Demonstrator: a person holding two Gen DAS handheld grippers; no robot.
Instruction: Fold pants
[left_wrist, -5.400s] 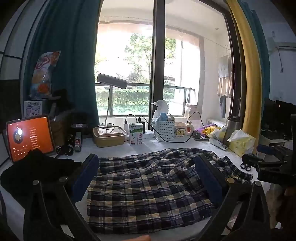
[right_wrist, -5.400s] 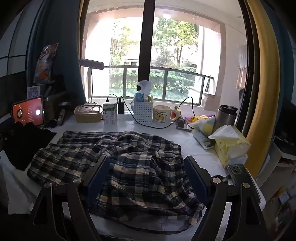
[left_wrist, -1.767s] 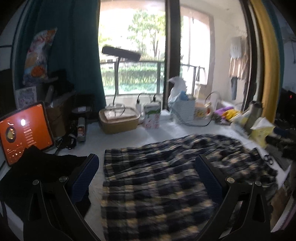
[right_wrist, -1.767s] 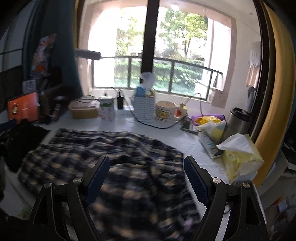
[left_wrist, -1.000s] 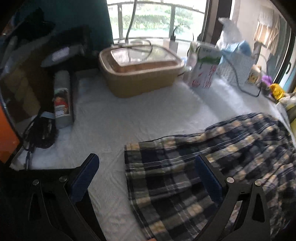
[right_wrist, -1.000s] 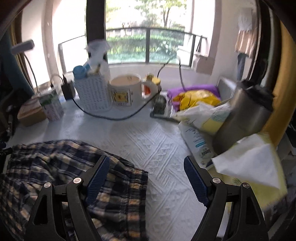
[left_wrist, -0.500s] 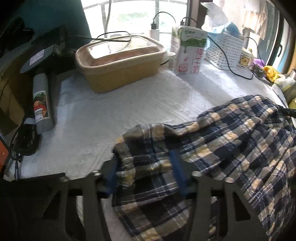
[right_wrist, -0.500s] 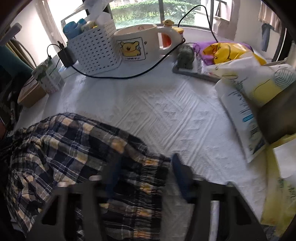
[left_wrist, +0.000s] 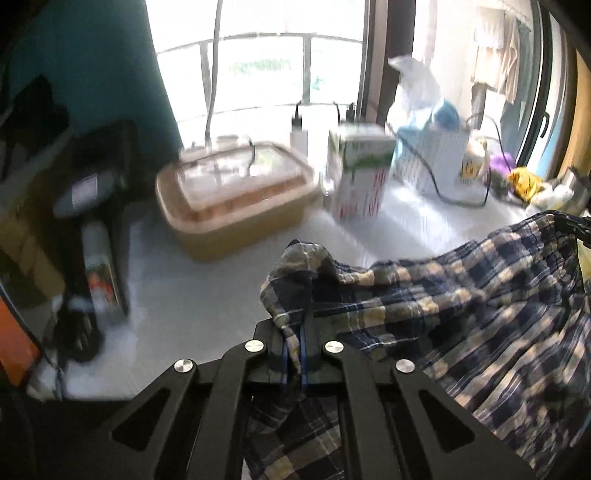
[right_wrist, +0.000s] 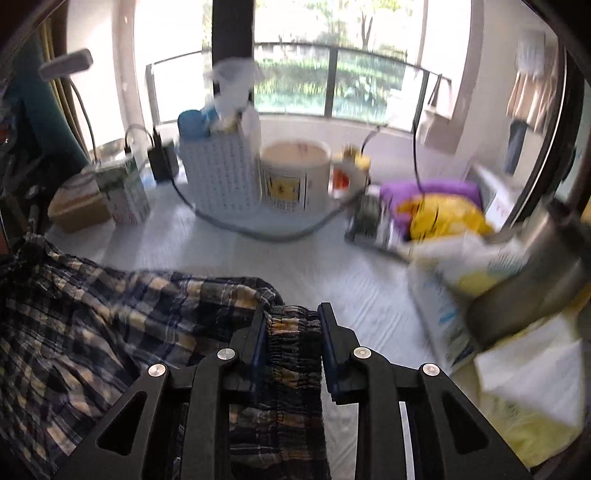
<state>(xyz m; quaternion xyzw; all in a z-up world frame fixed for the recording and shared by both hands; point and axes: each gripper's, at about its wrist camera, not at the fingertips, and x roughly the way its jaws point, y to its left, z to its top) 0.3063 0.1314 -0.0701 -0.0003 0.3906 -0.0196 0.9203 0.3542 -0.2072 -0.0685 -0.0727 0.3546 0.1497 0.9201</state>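
Observation:
The plaid pants (left_wrist: 443, 302) are navy, yellow and white and lie on the white table cover (left_wrist: 192, 295). My left gripper (left_wrist: 293, 354) is shut on the far left corner of the pants, at a leg hem, and holds it lifted off the table. My right gripper (right_wrist: 293, 332) is shut on the gathered elastic waistband (right_wrist: 293, 343) at the far right corner of the pants (right_wrist: 110, 314). The cloth hangs between the two grippers.
Along the window side stand a tan lidded box (left_wrist: 236, 199), a milk carton (left_wrist: 360, 177), a white basket (right_wrist: 219, 173), a mug (right_wrist: 293, 179) and cables. A steel flask (right_wrist: 535, 273) and yellow tissue pack (right_wrist: 535, 398) sit at the right. Dark items (left_wrist: 92, 236) crowd the left.
Both grippers have closed on the far corners of the pants and lifted them. Half a second ago the jaws were only partly closed around the cloth.

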